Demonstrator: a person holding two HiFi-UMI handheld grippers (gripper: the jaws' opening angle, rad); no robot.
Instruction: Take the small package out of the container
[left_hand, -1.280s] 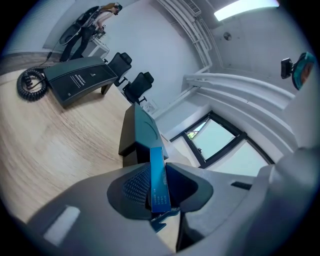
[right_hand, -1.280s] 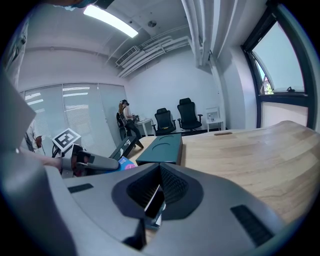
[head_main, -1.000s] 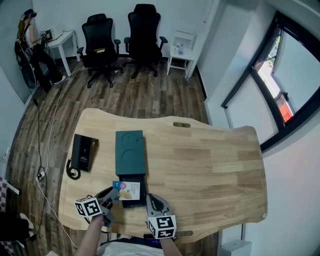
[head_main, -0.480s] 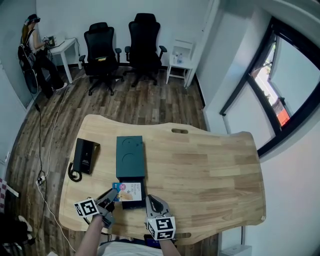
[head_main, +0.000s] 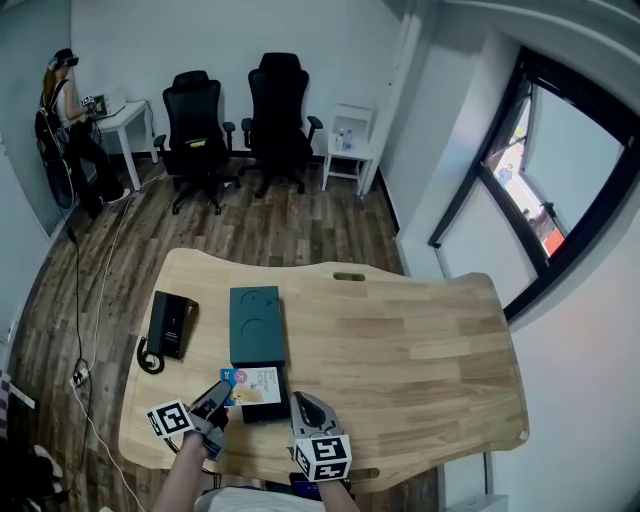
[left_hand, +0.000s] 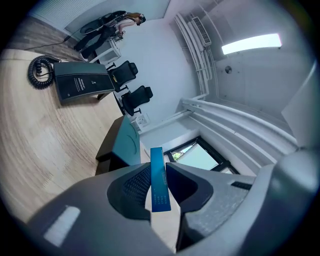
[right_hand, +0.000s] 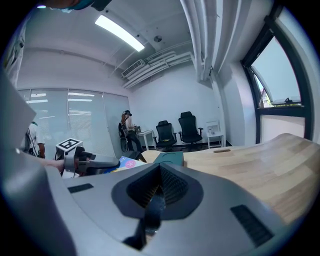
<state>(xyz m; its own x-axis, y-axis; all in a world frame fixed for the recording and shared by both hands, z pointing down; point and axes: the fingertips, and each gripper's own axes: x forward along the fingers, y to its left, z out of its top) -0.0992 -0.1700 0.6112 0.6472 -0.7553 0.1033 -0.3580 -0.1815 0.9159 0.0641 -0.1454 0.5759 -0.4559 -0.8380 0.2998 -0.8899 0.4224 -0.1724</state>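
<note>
The dark teal container (head_main: 257, 322) lies on the wooden table (head_main: 420, 350), its black tray pulled out toward me. The small package (head_main: 258, 381), a flat white and blue card pack, is over the tray. My left gripper (head_main: 222, 392) is shut on the pack's left edge. In the left gripper view the blue package (left_hand: 159, 185) stands edge-on between the jaws of the left gripper (left_hand: 156, 187). My right gripper (head_main: 298, 403) sits at the tray's right side. In its own view the right gripper (right_hand: 159, 192) is shut on a thin dark strip, apparently the tray's rim.
A black desk telephone (head_main: 170, 322) with a coiled cord lies left of the container. Both grippers are close to the table's near edge. Two black office chairs (head_main: 200, 110), a small white shelf (head_main: 345, 140) and a person (head_main: 60, 90) at a desk are far across the floor.
The head view has shifted a little. Both grippers, the package and the container keep their places relative to each other.
</note>
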